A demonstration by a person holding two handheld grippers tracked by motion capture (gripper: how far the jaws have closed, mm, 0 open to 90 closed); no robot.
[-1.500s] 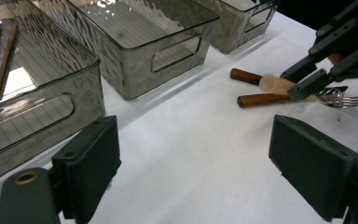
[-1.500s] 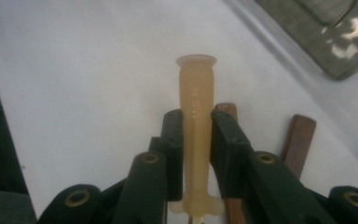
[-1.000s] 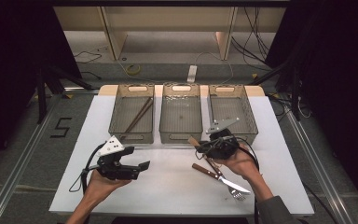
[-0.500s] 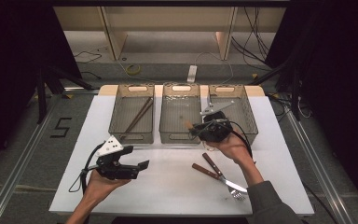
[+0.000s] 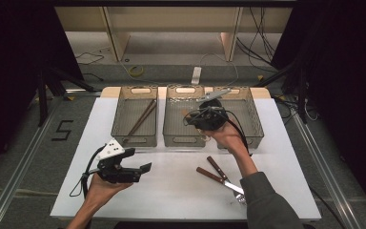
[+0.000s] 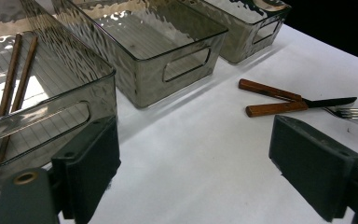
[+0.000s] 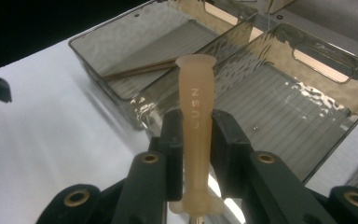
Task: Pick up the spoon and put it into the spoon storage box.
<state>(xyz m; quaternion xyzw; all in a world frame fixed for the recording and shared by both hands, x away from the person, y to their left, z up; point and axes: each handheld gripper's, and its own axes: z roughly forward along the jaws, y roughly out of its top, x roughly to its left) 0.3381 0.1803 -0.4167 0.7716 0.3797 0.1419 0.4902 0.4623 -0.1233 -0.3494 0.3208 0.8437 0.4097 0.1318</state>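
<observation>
Right gripper (image 7: 196, 140), at the frame's centre in the high view, is clenched on a beige-handled utensil (image 7: 196, 107) above the middle bin (image 5: 183, 138). Left gripper (image 5: 140, 168), lower left, gapes empty over bare worktop (image 5: 171, 191); knife (image 5: 217, 177) and fork (image 5: 225, 180) lie lower right.

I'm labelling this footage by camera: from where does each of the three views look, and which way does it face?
High view: above the person's side, facing forward and down on the table; both forearms, left gripper, right gripper.
Left gripper view: rides the left gripper, facing across the table past its open jaws at three bins and crossed utensils.
Right gripper view: rides the right gripper, shut on a tan handle, facing the middle bin.
Shared by both gripper views: the chopsticks bin.
</observation>
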